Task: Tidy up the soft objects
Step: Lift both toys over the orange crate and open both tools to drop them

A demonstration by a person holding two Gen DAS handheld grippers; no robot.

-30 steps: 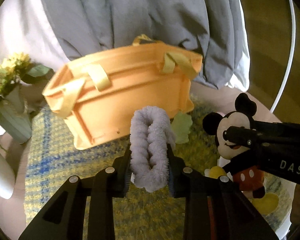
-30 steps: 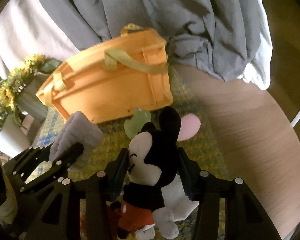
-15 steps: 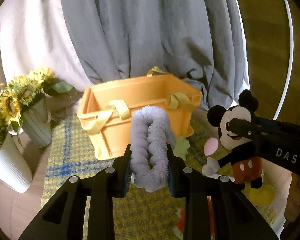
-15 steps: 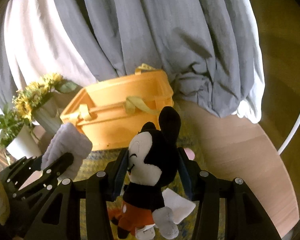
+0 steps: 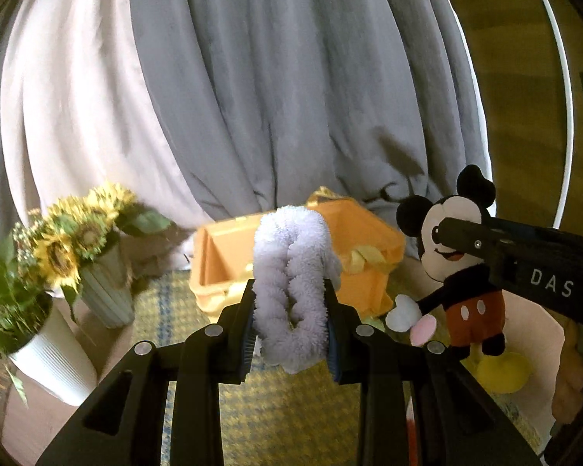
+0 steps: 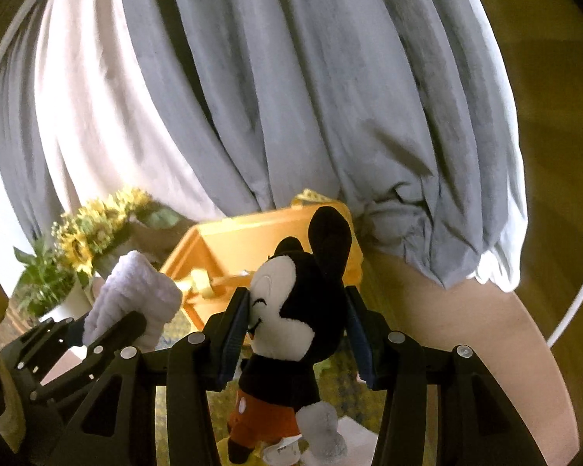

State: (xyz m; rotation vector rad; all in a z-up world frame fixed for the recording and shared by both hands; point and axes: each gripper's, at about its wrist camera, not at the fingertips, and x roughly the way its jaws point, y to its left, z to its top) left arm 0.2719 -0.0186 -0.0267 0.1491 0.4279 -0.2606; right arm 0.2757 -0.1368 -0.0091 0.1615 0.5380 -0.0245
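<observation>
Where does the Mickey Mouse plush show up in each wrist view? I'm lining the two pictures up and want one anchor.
Left wrist view: the Mickey Mouse plush hangs at right of centre, head clamped in the right gripper.
Right wrist view: the plush fills bottom centre, head between the gripper's fingers, legs dangling.
Shared landmark: the orange basket behind it in both views.

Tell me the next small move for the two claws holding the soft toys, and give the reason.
Probably carry both forward and down toward the orange bin. The left claw is shut on the fluffy lavender loop, and the right claw on the Mickey plush. Both are lifted, short of the bin's open top, which lies ahead on the yellow mat.
</observation>
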